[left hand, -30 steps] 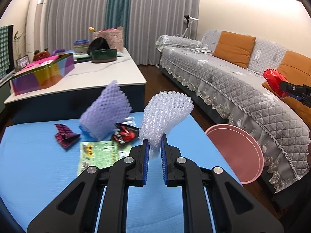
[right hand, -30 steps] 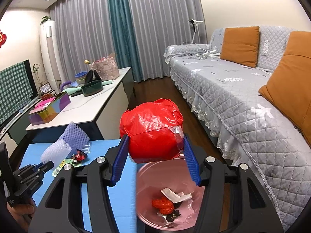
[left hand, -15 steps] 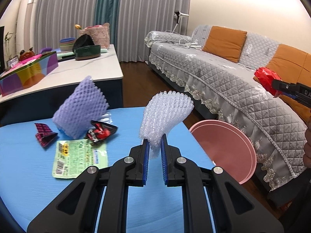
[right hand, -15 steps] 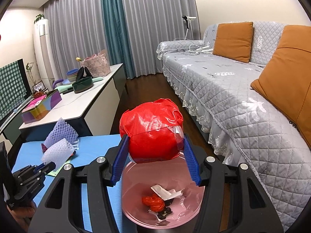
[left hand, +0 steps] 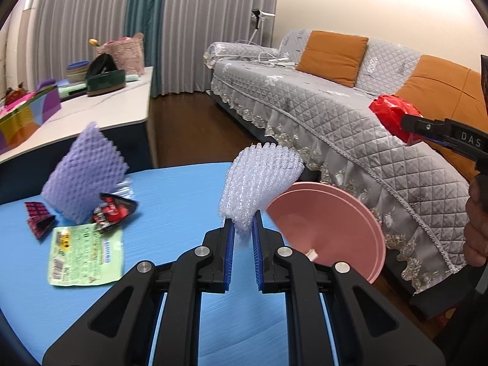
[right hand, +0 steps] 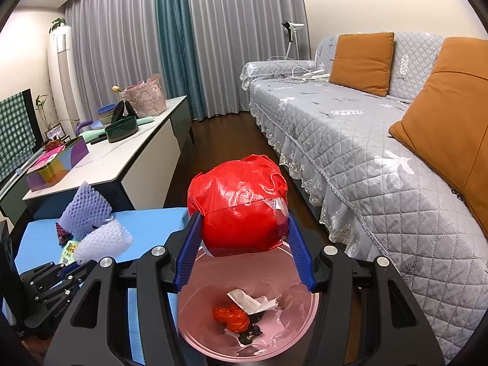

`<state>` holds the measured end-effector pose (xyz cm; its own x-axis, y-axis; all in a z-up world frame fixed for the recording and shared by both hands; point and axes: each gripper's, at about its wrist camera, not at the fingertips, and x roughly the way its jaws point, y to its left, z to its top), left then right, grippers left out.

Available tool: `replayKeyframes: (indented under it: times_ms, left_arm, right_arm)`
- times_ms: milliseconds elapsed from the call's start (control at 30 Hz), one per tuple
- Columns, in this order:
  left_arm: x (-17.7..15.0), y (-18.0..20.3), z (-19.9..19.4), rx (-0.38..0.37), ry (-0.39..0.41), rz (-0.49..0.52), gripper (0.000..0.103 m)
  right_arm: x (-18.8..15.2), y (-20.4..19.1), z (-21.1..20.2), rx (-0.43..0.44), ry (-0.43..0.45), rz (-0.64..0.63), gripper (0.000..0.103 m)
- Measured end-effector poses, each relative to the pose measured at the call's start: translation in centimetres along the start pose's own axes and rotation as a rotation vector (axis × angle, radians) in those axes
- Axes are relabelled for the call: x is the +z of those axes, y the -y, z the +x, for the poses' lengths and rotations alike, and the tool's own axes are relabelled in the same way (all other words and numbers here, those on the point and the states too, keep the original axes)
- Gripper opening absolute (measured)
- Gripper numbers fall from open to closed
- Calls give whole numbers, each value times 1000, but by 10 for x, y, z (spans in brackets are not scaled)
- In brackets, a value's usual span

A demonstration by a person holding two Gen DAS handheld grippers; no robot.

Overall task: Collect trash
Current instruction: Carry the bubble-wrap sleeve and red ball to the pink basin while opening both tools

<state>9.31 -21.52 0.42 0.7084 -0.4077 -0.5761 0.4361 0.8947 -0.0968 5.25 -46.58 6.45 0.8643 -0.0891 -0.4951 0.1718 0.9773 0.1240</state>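
Collection partly complete: pink bin holds scraps; both grippers loaded.
Right gripper jaws clamp red bag over bin; left gripper jaws pinch white foam net; purple net, wrappers remain on table at 9 o'clock.

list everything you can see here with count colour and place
foam net: 1, white, held in left gripper over the table edge
plastic bag ball: 1, red, held in right gripper above the bin
bin: 1, pink, on the floor beside the table, some trash inside
foam sleeve: 1, purple, on the table
wrappers: 3, green, red-black, dark pink, on the table near the sleeve
table: 1, blue
sofa: 1, grey, on the right
cushions: 2, orange, on the sofa
counter: 1, white, behind the table, holding bowls and boxes
left gripper: 1, black, blue pads
right gripper: 1, black, blue pads
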Motion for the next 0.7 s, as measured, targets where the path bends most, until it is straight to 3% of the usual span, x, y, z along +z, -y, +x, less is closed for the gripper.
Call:
replayKeyframes:
  times_ms: [567, 600, 667, 700]
  left_arm:
    - [24, 59, 78, -115, -80, 15, 13]
    - [24, 63, 84, -133, -98, 22, 15]
    - [23, 69, 93, -147, -134, 38, 40]
    - [22, 69, 92, -135, -130, 45, 42]
  right_arm:
    - [-8, 29, 31, -26, -80, 50, 58]
    - [-7, 30, 32, -30, -83, 53, 59]
    - [-6, 32, 33, -33, -81, 64, 70]
    - [-5, 32, 33, -34, -79, 68, 71]
